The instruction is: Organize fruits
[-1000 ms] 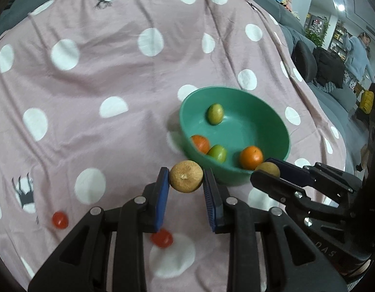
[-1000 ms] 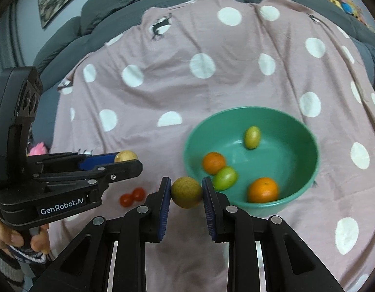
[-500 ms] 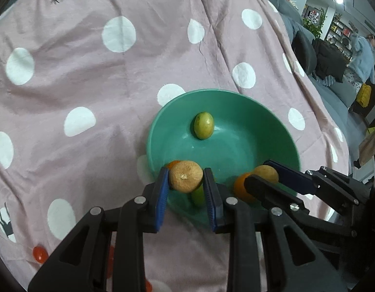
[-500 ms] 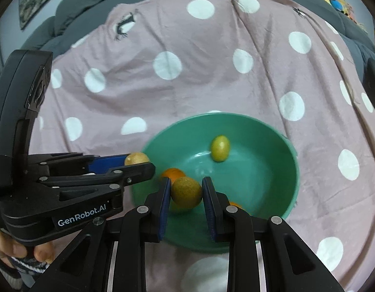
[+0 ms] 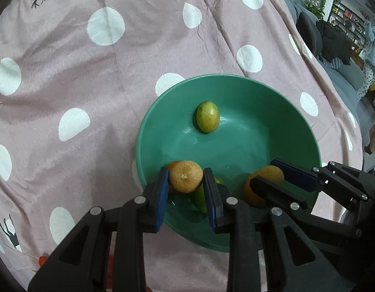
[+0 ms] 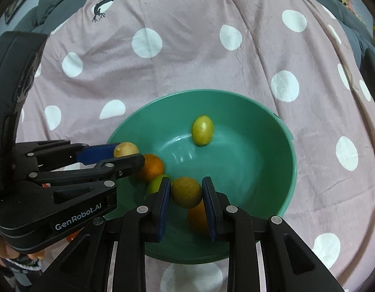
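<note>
Two brown fruits are in my claws, and both hang above the green bowl (image 5: 148, 131), so the step in hand is the drop. My left claw (image 5: 186, 185) is clenched on a rough tan fruit (image 5: 185, 179), over the near left part of the bowl. My right claw (image 6: 186, 191) is clenched on a smoother brown fruit (image 6: 186, 191), over the near middle of the bowl.

In the bowl I see a yellow-green fruit (image 6: 202, 129) near the far wall, an orange (image 6: 151, 168) at the left wall, a green fruit (image 6: 156, 183) beside it, and a second orange (image 6: 198, 216) under my right claw. The bowl stands on the dotted cloth (image 6: 187, 56), toward its near edge. One small red fruit (image 5: 42, 260) lies on the cloth at the near left corner, outside the bowl.

Next, I think, I must lower each claw a little and open it slowly, so the fruits do not bounce out. After that the red one waits.
</note>
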`<state>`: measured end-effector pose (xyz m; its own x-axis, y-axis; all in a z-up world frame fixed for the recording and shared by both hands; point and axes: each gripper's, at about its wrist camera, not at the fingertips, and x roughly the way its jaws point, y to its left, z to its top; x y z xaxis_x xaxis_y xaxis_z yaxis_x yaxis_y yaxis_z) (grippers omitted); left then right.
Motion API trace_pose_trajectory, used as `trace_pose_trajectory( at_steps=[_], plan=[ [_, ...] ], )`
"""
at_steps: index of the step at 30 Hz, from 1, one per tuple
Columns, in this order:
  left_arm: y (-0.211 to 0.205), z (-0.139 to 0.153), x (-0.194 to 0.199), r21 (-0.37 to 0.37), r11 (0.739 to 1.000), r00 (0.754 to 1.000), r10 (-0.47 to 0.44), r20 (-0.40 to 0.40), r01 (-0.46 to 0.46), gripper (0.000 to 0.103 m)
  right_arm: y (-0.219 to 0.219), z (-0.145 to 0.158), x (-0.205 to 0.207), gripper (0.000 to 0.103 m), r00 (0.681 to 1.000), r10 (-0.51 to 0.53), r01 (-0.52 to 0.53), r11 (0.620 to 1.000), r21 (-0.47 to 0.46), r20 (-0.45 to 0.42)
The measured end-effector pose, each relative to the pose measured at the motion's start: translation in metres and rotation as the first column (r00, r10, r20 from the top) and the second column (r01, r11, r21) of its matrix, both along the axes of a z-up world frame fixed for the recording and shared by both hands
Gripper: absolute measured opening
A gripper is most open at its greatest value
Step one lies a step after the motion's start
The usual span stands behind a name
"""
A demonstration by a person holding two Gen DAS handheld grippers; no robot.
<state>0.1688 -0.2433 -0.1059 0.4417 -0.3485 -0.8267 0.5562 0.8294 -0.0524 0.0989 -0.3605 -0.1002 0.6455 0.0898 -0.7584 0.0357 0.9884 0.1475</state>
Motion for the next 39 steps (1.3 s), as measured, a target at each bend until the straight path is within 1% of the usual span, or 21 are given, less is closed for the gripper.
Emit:
trace_pose_trajectory(
  at_steps=[9,17,33,39],
  plan=[
    [-0.001,-0.0002,0.0005,0.021,1.0,1.0,0.002,-0.004,-0.001,0.028,0.0012,-0.0003,0.0014,0.028,1.0,-0.012,0.012,1.0,-0.008,-0.025],
    [-0.002,0.0004,-0.0016,0.02,1.0,1.0,0.005,-0.001,-0.005,0.031,0.0007,-0.0007,-0.0004,0.029,0.999,-0.03,0.03,0.999,-0.012,-0.038],
    [-0.0028,0.0006,-0.0012,0.019,1.0,1.0,0.01,-0.003,-0.01,0.031,0.0007,-0.001,-0.0005,0.029,0.998,-0.038,0.037,0.999,-0.022,-0.045],
    [-0.0016,0.0022,-0.0027,0.023,1.0,1.0,0.008,0.008,-0.008,0.031,0.0,-0.0013,-0.0007,0.029,0.998,-0.037,0.036,0.999,-0.018,-0.045]
  ],
)
